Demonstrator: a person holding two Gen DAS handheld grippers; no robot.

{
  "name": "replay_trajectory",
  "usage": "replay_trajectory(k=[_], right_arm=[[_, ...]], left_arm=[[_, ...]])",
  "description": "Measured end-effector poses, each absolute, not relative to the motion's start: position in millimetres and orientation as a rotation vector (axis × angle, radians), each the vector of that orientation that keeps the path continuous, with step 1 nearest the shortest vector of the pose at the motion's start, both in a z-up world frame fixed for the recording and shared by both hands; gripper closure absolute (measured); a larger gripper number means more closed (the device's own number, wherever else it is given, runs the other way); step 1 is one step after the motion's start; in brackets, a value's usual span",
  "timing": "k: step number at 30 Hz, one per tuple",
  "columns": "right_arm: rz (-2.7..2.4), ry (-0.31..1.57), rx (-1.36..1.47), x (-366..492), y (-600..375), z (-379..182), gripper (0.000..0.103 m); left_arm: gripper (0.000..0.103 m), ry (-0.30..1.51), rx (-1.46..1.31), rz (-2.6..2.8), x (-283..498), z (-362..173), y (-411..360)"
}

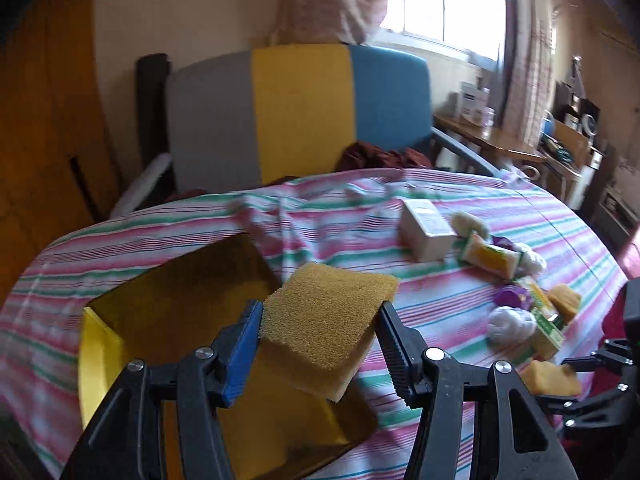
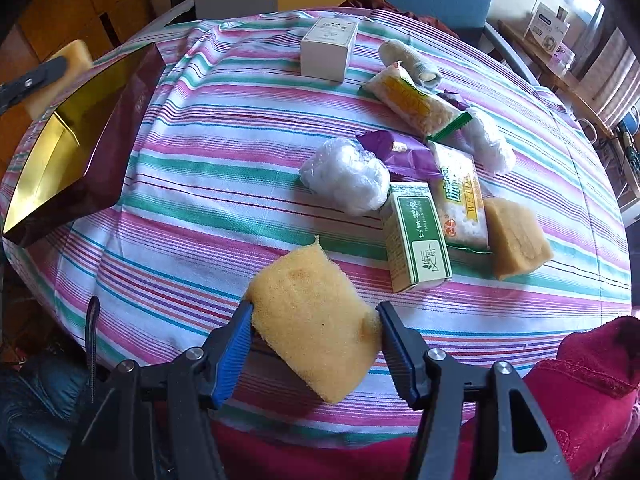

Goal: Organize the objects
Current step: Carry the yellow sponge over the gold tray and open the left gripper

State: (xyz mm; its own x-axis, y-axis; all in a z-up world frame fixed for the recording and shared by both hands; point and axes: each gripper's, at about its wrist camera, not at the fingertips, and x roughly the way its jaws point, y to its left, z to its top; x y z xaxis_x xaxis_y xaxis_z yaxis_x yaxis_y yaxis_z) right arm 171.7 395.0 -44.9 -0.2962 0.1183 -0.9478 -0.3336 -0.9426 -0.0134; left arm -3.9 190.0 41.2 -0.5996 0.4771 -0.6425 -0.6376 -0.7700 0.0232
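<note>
My left gripper (image 1: pixel 320 316) is shut on a yellow sponge (image 1: pixel 328 320) and holds it above the open gold-lined box (image 1: pixel 160 312) at the table's left side. The same box shows in the right wrist view (image 2: pixel 68 148), with the left gripper and its sponge (image 2: pixel 72 60) behind it. My right gripper (image 2: pixel 314 318) is shut on another yellow sponge (image 2: pixel 316 320) above the table's near edge. A third sponge (image 2: pixel 518 238) lies on the striped cloth to the right.
On the cloth lie a green-and-white carton (image 2: pixel 416 236), cracker packs (image 2: pixel 460 196), wrapped white bundles (image 2: pixel 348 176), a purple wrapper (image 2: pixel 396 148) and a white box (image 2: pixel 328 48). A striped chair (image 1: pixel 300 112) stands behind the table. Red cloth (image 2: pixel 592 392) is at lower right.
</note>
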Motion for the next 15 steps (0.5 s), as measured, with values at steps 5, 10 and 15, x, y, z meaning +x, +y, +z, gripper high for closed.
replay_trajectory(k=[5,10,15], right_arm=[[2.301,0.267,-1.666,171,395,-45,0.041],[2.297,0.268,-1.667,170,395,-45,0.041],[2.289,0.262,-1.674,169,394,-47,0.041]], left_arm=[[0.044,0.329,-0.815,2.432,-10,50,152],[0.043,0.323,-0.795,2.514,-15,56,125],[0.043,0.308,-0.799,2.558,-23,57,104]])
